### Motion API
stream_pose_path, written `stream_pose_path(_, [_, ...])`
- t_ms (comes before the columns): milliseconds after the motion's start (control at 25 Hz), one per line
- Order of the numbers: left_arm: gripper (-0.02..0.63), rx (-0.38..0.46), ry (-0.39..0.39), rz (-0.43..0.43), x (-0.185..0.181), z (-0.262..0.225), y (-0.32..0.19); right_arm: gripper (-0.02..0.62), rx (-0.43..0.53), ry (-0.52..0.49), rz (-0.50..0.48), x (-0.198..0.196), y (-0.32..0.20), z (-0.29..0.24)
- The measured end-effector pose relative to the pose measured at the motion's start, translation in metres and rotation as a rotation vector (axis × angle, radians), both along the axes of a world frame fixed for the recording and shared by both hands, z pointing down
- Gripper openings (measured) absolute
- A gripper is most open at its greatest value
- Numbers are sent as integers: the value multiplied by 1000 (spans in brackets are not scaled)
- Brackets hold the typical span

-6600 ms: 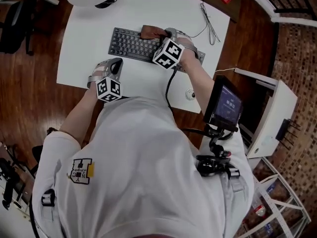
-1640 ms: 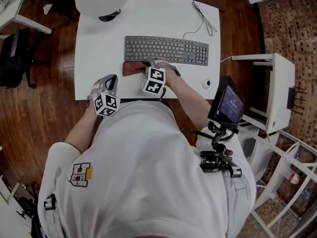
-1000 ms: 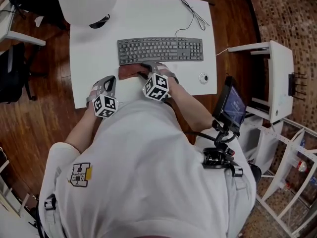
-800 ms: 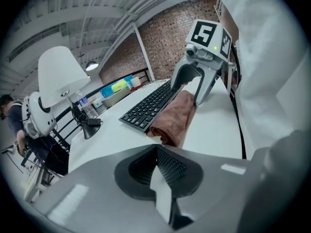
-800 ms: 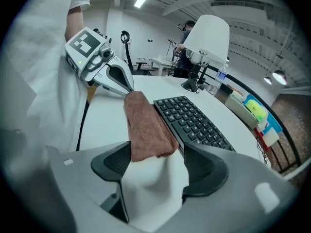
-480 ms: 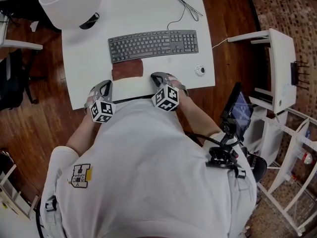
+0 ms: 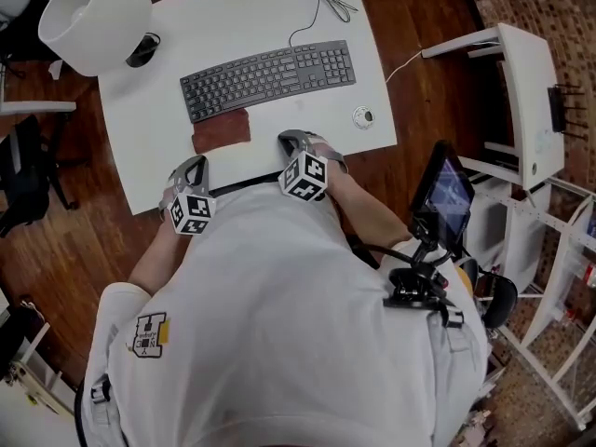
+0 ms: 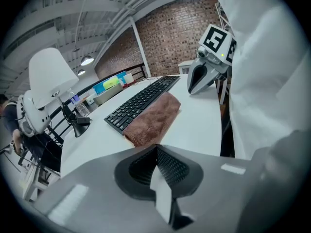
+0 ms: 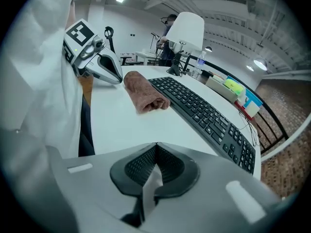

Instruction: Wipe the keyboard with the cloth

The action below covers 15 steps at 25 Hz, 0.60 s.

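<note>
**A:** Brown terry cloth [image 7: 222, 130] is lying loose on the white bench [image 7: 279, 7], right against the near edge of the black keyboard [image 7: 268, 73], toward its left end. Aren't you holding it?

**B:** Not any more. A few seconds back my right fingers [image 9: 138, 168] were dragging it over the keys. Now I've set it down, and they have just been closing on nothing, with the pads meeting. I'm drawing them back to the bench's near edge, close to my body.

**A:** And the other side?

**B:** My left fingers [image 8: 170, 166] are pressed together as well, empty, and hanging over the near edge just this side of the cloth.

**A:** So what is that telling you about the job?

**B:** I'm reading it as the wiping being over. Both pairs are backing off, and the cloth is resting beside the keyboard, not on it.
</note>
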<state>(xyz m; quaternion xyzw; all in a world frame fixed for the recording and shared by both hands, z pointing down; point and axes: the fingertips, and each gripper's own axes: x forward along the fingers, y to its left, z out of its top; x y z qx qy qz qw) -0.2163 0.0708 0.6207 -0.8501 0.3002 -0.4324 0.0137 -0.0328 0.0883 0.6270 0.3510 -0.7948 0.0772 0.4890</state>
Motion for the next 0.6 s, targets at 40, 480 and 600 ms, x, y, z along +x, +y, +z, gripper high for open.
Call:
stream_pose_path(40, [0, -1, -2, -1, 2, 0, 0, 0, -7, -12, 5, 1, 2, 2])
stream_pose_path(480, [0, -3, -21, -11, 7, 1, 6, 0, -13, -37, -26, 1, 7, 4])
stream_pose_path(600, [0, 4, -29, -13, 8, 1, 8, 0, -11, -28, -42, 2, 7, 5])
